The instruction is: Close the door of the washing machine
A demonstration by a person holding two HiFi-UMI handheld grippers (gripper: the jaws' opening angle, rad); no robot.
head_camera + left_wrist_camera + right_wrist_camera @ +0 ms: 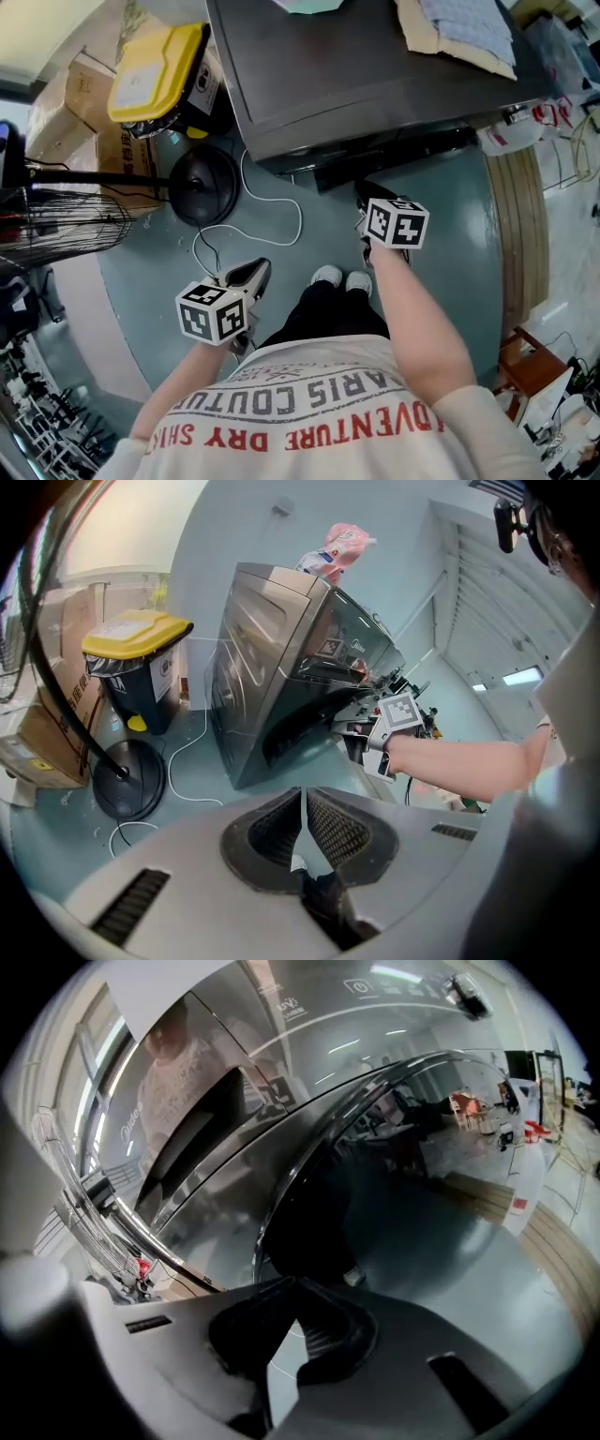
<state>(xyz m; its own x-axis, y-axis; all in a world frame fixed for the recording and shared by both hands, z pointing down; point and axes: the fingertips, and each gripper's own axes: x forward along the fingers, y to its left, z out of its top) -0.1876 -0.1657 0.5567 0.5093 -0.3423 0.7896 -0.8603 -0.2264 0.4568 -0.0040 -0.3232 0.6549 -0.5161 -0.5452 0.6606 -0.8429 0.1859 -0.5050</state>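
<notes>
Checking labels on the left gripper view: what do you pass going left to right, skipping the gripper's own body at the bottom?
cardboard box → yellow-lidded bin → washing machine → right gripper → forearm

Grey-green floor [450,211]. Ahead and left of the left gripper [251,275]: black fan base [202,186], yellow-lidded bin [155,70], cardboard boxes [80,94], and a white cable [298,225] lying loose.
</notes>
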